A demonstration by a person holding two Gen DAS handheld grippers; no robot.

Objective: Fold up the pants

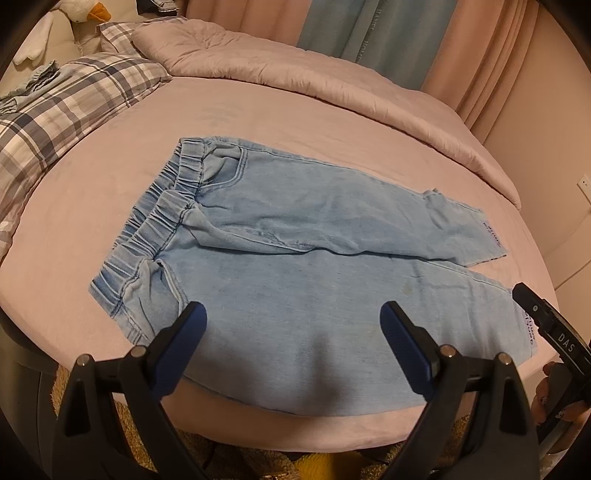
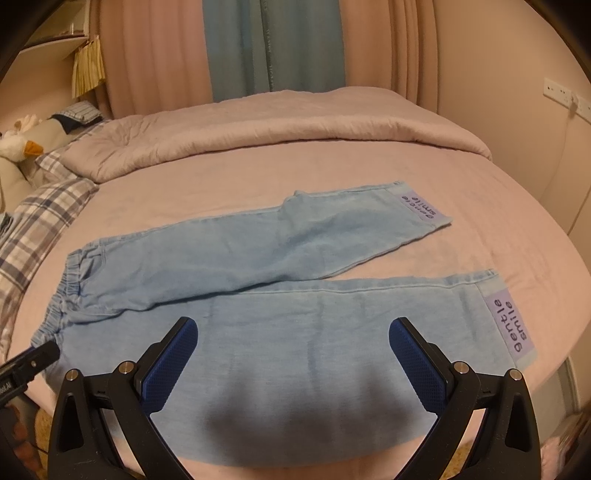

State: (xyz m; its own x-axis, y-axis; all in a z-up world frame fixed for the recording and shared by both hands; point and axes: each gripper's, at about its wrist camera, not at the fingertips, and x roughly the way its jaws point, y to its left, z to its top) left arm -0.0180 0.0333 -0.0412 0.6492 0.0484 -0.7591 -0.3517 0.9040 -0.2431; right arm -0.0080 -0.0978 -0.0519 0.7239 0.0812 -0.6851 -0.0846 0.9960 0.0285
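Light blue denim pants point(image 1: 295, 266) lie flat on the pink bed, elastic waistband point(image 1: 162, 206) to the left, both legs spread to the right. They also show in the right wrist view point(image 2: 258, 295), with lilac "gentle smile" cuff labels point(image 2: 511, 325). My left gripper point(image 1: 293, 325) is open and empty, hovering over the near leg close to the waist. My right gripper point(image 2: 293, 343) is open and empty over the near leg toward the cuff. The right gripper's body shows at the right edge of the left wrist view point(image 1: 554, 332); the left gripper's tip shows in the right wrist view point(image 2: 33, 360).
A folded pink duvet point(image 1: 314, 74) lies along the far side of the bed. Plaid pillows point(image 1: 55, 110) and a plush goose point(image 1: 85, 9) sit at the left. Curtains point(image 2: 273, 48) hang behind. The bed's near edge point(image 1: 295, 424) is just below the pants.
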